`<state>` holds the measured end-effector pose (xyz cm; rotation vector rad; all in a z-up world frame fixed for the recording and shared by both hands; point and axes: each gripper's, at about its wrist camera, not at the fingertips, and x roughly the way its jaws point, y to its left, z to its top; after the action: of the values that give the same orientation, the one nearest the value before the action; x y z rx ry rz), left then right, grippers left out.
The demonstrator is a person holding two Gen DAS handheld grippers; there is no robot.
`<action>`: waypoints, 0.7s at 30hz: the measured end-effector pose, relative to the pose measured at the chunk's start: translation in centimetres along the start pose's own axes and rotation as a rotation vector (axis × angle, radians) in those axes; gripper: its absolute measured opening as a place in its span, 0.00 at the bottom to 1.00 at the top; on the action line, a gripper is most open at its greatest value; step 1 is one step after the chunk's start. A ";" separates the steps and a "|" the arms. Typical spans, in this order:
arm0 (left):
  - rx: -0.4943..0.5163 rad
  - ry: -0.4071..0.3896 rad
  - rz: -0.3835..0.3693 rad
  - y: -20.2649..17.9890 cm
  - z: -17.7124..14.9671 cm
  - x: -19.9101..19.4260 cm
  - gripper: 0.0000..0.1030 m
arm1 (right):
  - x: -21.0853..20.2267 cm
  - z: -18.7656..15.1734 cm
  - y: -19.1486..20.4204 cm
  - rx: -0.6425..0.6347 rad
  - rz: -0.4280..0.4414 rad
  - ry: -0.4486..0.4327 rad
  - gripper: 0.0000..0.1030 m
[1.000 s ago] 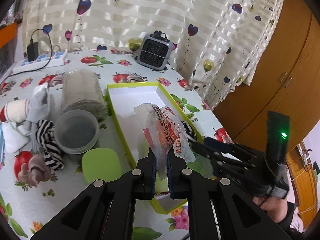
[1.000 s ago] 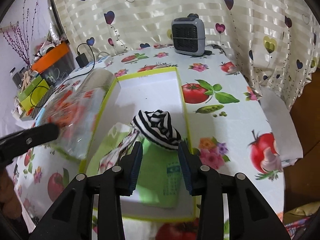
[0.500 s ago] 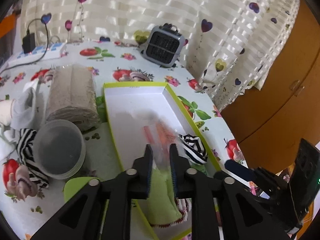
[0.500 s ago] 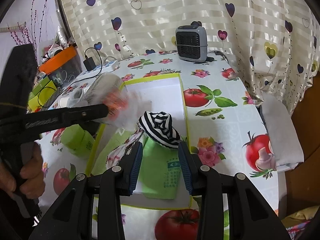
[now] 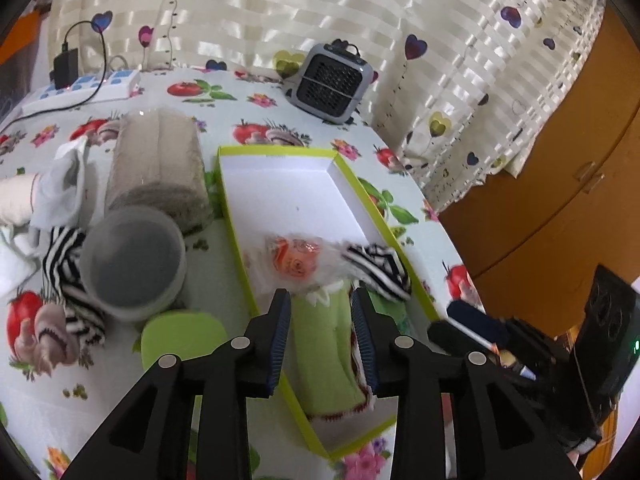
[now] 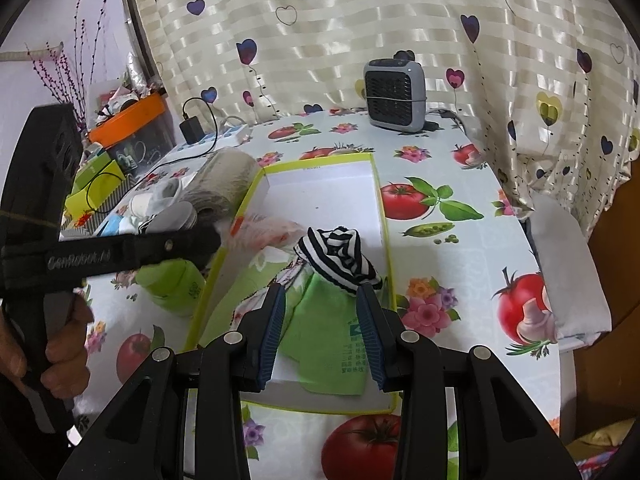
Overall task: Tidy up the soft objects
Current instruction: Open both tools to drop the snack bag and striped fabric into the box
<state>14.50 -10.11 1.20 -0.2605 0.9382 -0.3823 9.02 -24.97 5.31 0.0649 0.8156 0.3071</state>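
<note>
Left wrist view: our left claw [image 5: 320, 320] hangs over the near end of the green-rimmed box [image 5: 362, 184]; its jaws have just been opening and now stand apart, released, with nothing pressed between the pads. Just beyond its tips lies the clear packet with orange print [image 5: 294, 260], blurred, resting in the box. Beneath the claw, between the two fingers, a light green cloth [image 5: 324, 344] lies on the box floor. To the right of the tips sits the striped sock [image 5: 376, 268], against the box's right wall. Left of the claw, outside the box, stand a round grey container [image 5: 132, 264], a green lid [image 5: 180, 340] and a rolled beige towel [image 5: 160, 168]. A small grey heater [image 5: 330, 80] stands far ahead by the curtain [image 5: 280, 12].

Right wrist view: our right claw [image 6: 320, 320] is held open above the same box [image 6: 382, 240], and its pads do not visibly press on anything. The striped sock [image 6: 340, 258] lies just ahead of its tips, nearer the right finger; whether that finger touches it we cannot tell. The green cloth [image 6: 332, 344] lies below the jaws. The left claw [image 6: 200, 240] reaches in from the left, and a hand [image 6: 52, 352] grips its handle.
</note>
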 end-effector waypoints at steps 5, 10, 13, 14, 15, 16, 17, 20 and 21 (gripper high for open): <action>0.021 -0.001 -0.017 -0.4 -1.1 -1.1 0.30 | -0.2 0.0 0.1 0.001 -0.001 -0.003 0.37; 0.031 -0.028 -0.007 -0.7 -1.4 -2.6 0.30 | -0.9 0.0 0.8 -0.010 0.006 -0.015 0.37; 0.044 -0.044 0.009 -0.9 -1.9 -3.5 0.30 | -1.6 0.0 1.4 -0.022 0.012 -0.026 0.37; 0.049 -0.050 0.016 -1.0 -2.1 -3.8 0.30 | -1.8 0.0 1.6 -0.026 0.014 -0.029 0.37; 0.054 -0.055 0.022 -1.0 -2.2 -4.1 0.30 | -1.9 -0.1 1.8 -0.029 0.015 -0.032 0.37; 0.063 -0.063 0.033 -1.1 -2.4 -4.4 0.30 | -2.2 -0.1 2.0 -0.034 0.018 -0.035 0.37; 0.068 -0.069 0.044 -1.2 -2.5 -4.7 0.30 | -2.4 -0.1 2.2 -0.037 0.019 -0.037 0.37; 0.077 -0.090 0.068 -1.2 -3.0 -5.7 0.30 | -2.9 -0.3 3.1 -0.051 0.028 -0.042 0.37; 0.077 -0.096 0.071 -1.2 -3.2 -6.1 0.30 | -3.1 -0.4 3.3 -0.055 0.030 -0.044 0.37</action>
<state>8.42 -8.74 4.31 -0.1729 0.8344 -0.3370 5.92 -22.73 7.78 0.0320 0.7628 0.3556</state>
